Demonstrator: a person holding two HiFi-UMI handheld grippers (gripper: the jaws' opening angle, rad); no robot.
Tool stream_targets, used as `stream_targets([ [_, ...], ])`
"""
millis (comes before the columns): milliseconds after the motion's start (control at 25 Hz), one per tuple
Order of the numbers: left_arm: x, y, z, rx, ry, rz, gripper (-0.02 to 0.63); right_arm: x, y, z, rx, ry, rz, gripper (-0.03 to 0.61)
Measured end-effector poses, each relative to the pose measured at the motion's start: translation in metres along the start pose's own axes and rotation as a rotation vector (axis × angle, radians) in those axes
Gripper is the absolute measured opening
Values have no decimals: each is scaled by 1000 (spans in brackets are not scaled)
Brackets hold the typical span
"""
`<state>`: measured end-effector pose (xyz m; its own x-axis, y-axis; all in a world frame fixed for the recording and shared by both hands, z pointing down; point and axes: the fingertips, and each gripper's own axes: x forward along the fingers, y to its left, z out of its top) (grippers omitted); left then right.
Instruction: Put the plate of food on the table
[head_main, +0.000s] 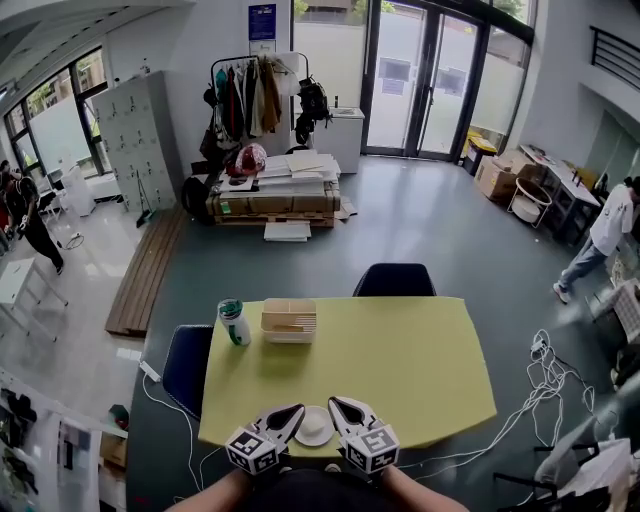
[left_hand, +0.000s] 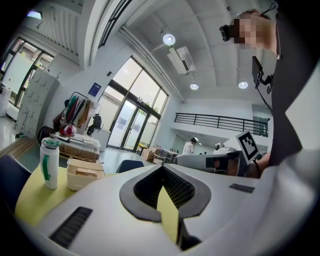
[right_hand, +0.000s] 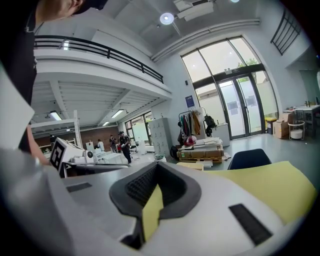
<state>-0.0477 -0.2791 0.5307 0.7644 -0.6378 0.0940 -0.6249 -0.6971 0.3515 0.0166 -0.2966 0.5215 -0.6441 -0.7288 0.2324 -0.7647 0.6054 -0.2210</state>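
A small white plate (head_main: 314, 428) with something pale on it sits at the near edge of the yellow table (head_main: 400, 360), right in front of me. My left gripper (head_main: 296, 412) meets the plate's left rim and my right gripper (head_main: 336, 408) meets its right rim, both closed on it. In the left gripper view the jaws (left_hand: 162, 169) stand together with only a sliver of yellow table showing between them. The right gripper view shows the same at its jaws (right_hand: 156, 169). The plate itself is hidden in both gripper views.
A white bottle with green bands (head_main: 235, 322) and a beige basket (head_main: 289, 320) stand at the table's far left. Dark chairs are at the far side (head_main: 395, 280) and the left end (head_main: 188, 368). Cables (head_main: 545, 375) lie on the floor to the right.
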Motion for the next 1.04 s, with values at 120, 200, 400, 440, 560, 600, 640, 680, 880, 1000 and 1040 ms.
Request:
stream_targets([
  [120,1,0,-1,4,5,-4,9,1,3,-1,-9,0,10,12],
  [200,-1,1,-3,4,8,-4,9,2,6,-3,-15,-1,17,12],
  [400,-3,1,-3,6,13,-6,9,3,9,-1,-12,-9,15,12],
  [440,-3,1,-3,6,14,-7,9,3,9,-1,-12,-10,15,12],
  [560,-6,1,-4,9,18,-9,9,4,13,-2,-13,-7,15,12],
  [600,-8,2,-5,9,18,-10,9,4,15,-3,-14,-5,15,12],
  [640,-9,1,-6,9,19,-10,9,4,16,-4,-15,-3,15,11],
  [680,-11,1,-6,9,19,-10,9,4,17,-5,-15,-2,15,12],
  [880,-13,-3,-3,13,25,-6,9,1,20,-1,-13,-1,18,12],
  [1000,-15,-4,-3,15,24,-1,9,0,21,-4,-10,3,18,12],
  [1040,-16,-4,-4,15,22,0,9,-1,21,-5,-9,5,18,12],
])
